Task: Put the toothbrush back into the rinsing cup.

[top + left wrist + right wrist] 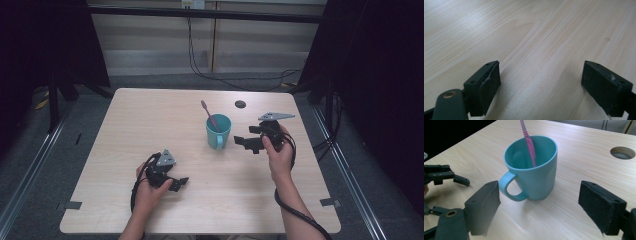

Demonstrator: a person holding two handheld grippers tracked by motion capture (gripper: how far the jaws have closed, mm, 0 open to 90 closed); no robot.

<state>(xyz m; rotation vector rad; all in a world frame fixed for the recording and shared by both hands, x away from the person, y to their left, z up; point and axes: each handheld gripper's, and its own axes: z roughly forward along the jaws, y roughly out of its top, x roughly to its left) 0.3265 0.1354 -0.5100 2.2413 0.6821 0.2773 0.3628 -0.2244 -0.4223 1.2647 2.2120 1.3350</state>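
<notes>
- Pale wood table w/ dark curtains either side; round cable hole near far edge
- Teal mug mid-table, upright, handle toward the person; pink toothbrush leans inside, head up
- Mug prob. light, stiff plastic, smooth so maybe slippery; grip across body or by handle; toothbrush thin, light; pinch shaft above rim
- Right gripper just beside mug, jaws apart, nothing held; left gripper near front edge, jaws apart, empty
- Nothing blocks approach; tipping mug is the risk

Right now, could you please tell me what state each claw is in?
Left claw: open, holding nothing, over bare table.
Right claw: open, holding nothing, facing the teal mug.
</notes>
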